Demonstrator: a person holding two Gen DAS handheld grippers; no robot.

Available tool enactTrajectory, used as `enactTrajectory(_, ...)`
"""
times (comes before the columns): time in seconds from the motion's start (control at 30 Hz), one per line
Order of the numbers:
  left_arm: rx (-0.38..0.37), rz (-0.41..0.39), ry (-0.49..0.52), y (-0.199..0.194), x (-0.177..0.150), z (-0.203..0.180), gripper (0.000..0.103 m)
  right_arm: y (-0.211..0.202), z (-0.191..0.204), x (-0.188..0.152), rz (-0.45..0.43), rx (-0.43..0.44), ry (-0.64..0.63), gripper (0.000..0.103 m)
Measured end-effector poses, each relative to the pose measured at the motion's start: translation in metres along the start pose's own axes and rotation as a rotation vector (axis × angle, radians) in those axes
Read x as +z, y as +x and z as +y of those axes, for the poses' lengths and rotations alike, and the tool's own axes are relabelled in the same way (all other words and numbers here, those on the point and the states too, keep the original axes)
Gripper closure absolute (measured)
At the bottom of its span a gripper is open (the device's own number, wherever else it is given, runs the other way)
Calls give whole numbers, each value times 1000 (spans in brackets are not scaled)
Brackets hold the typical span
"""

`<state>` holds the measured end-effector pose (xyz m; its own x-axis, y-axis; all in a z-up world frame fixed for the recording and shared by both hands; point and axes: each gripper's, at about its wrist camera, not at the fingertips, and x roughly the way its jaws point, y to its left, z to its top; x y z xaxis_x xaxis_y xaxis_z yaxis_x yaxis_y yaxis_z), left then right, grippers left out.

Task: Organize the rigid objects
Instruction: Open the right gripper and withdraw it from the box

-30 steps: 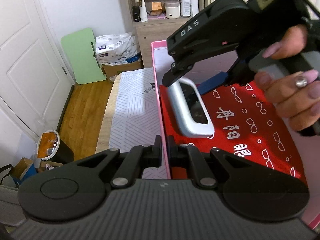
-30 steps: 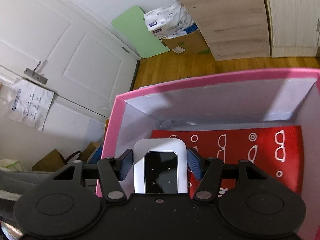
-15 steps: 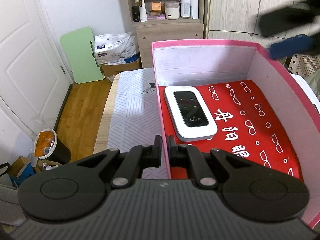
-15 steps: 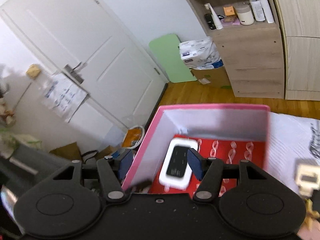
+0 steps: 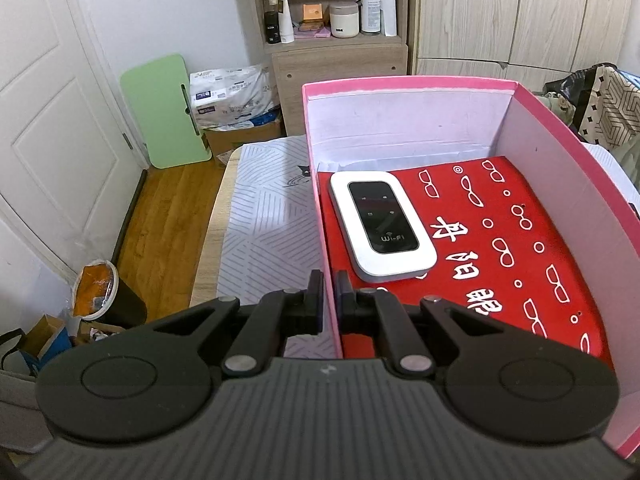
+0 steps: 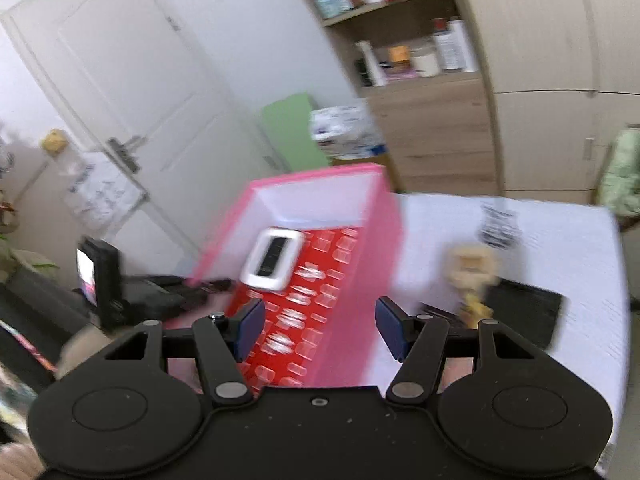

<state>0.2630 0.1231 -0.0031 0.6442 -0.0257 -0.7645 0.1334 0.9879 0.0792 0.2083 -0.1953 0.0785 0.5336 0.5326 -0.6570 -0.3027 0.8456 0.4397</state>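
A white pocket Wi-Fi device [image 5: 382,226] with a black screen lies flat on the red patterned lining inside the pink box [image 5: 404,82]. My left gripper [image 5: 330,300] is shut on the box's near left wall, one finger outside and one inside. In the blurred right wrist view my right gripper [image 6: 320,330] is open and empty, above and back from the pink box [image 6: 384,280], with the Wi-Fi device [image 6: 274,258] lying below and to the left of it.
The box stands on a table with a white patterned cover [image 5: 264,216]. To the right of the box lie a small beige figure [image 6: 474,268] and a flat black item [image 6: 528,316]. A door, a green board [image 5: 166,116] and a shelf unit stand behind.
My right gripper let the Wi-Fi device go inside the box, then rose and drew back to the right, out of the left wrist view. The left gripper kept its hold on the box wall.
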Motion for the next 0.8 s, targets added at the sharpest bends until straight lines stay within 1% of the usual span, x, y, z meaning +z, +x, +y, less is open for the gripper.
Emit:
enactTrajectory(0.1,-2,-1,-3,0,0,0,97,-7,-19,-19,14,-68,-10,37)
enactTrajectory(0.2,-11,-3,-14,0,0,3,97,-5,-30,-36,32,-128,-57,35)
enactTrajectory(0.37,-18,-6,-26,0,-1,5,97,12,-42,-60,57,-236,-205,34)
enactTrajectory(0.4,-19,-6,-26,0,-1,6,97,15,-44,-62,59,-248,-223,34)
enactTrajectory(0.47,-17,-6,-22,0,-1,5,97,22,-51,-66,53,-269,-260,29)
enactTrajectory(0.5,-17,-6,-21,0,-2,6,97,25,-53,-67,50,-279,-276,29)
enactTrajectory(0.53,-17,-6,-19,0,-2,5,97,29,-56,-68,49,-283,-292,29)
enactTrajectory(0.63,-16,-6,-18,0,-1,5,97,38,-65,-67,53,-282,-298,22)
enactTrajectory(0.8,-14,-5,-14,0,-1,4,97,56,-78,-67,54,-298,-310,20)
